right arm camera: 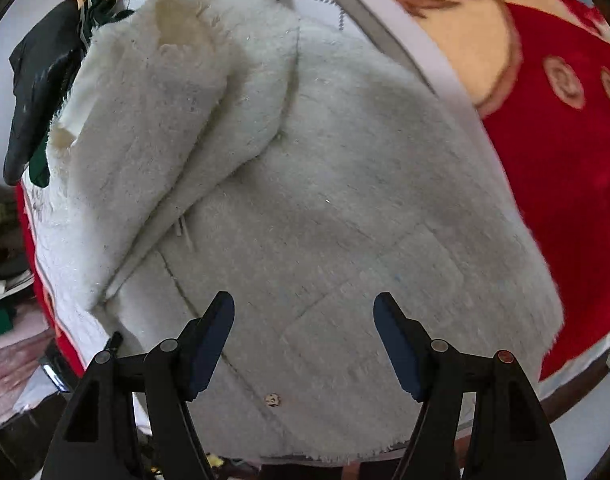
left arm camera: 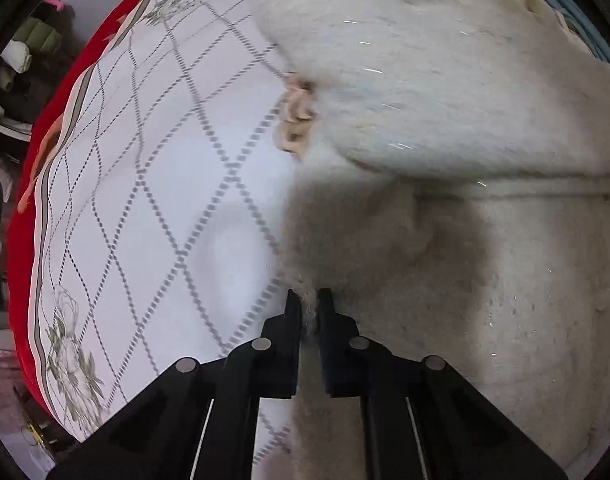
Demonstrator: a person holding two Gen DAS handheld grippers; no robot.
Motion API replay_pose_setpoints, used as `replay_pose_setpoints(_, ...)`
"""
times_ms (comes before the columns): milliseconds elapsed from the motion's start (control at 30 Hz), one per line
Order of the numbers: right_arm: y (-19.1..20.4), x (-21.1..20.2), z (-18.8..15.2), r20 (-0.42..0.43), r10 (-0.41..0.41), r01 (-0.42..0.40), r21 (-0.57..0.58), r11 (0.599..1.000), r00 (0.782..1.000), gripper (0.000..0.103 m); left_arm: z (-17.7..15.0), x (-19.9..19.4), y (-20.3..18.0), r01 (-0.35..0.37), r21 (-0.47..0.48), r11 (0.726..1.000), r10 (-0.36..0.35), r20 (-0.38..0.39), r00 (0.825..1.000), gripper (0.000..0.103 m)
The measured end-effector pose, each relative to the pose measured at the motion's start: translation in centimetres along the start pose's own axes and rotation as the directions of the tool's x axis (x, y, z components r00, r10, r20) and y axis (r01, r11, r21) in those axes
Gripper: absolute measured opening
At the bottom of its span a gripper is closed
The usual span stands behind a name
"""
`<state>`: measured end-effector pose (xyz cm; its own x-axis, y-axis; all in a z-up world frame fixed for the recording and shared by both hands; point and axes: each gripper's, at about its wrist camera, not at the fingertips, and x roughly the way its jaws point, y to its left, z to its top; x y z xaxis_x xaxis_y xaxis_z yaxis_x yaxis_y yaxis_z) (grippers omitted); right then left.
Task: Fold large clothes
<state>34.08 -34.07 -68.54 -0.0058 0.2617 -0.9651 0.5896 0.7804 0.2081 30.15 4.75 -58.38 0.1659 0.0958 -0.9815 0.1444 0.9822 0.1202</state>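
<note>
A cream fuzzy coat [left arm camera: 445, 128] lies on a bed with a white diamond-patterned sheet [left arm camera: 153, 200]. My left gripper [left arm camera: 309, 300] is shut on the coat's left edge, with fluffy fabric pinched between its black fingers. One sleeve is folded across the coat's upper part in the left wrist view. In the right wrist view the coat [right arm camera: 305, 200] fills the middle, a sleeve [right arm camera: 153, 140] folded over at its left. My right gripper [right arm camera: 303, 304] hovers open above the coat's lower front, nothing between its fingers. A small button [right arm camera: 272, 400] shows near the hem.
A red blanket with beige patterns [right arm camera: 557, 140] covers the bed at the right. A dark garment [right arm camera: 41, 92] lies at the coat's upper left. The bed's red border [left arm camera: 45, 128] runs along the left, with clutter on the floor beyond it.
</note>
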Motion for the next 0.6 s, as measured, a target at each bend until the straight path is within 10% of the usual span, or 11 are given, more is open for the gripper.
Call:
replay_pose_setpoints(167,0.3,-2.7,-1.4,0.093,-0.026,0.025,0.003,1.000,0.995,0.074,2.2,0.7,4.2,-0.127,0.001,0.992,0.127,0.028,0.992,0.000)
replay_pose_setpoints(367,-1.4,-2.8,0.1,0.046,-0.007,0.007,0.016,1.000,0.999,0.074,3.8,-0.2,7.9,0.150,-0.128,0.980,-0.154,-0.024,0.988,0.006)
replay_pose_setpoints(467,-0.5,-1.6,-0.7,0.016,-0.001,0.001,-0.003,1.000,1.000,0.074,3.3,0.0,6.0,0.262,-0.126,0.957,-0.269,-0.047,0.962,0.047)
replay_pose_setpoints(500,0.2,-1.0,-1.1,0.007,0.002,-0.002,-0.010,1.000,1.000,0.074,3.1,0.5,5.3,0.286,-0.127,0.950,-0.295,-0.057,0.954,0.081)
replay_pose_setpoints(600,1.7,0.8,-2.4,-0.030,0.016,-0.017,-0.029,0.999,0.999,0.074,2.7,2.1,3.6,0.325,-0.178,0.929,-0.341,-0.068,0.937,0.084)
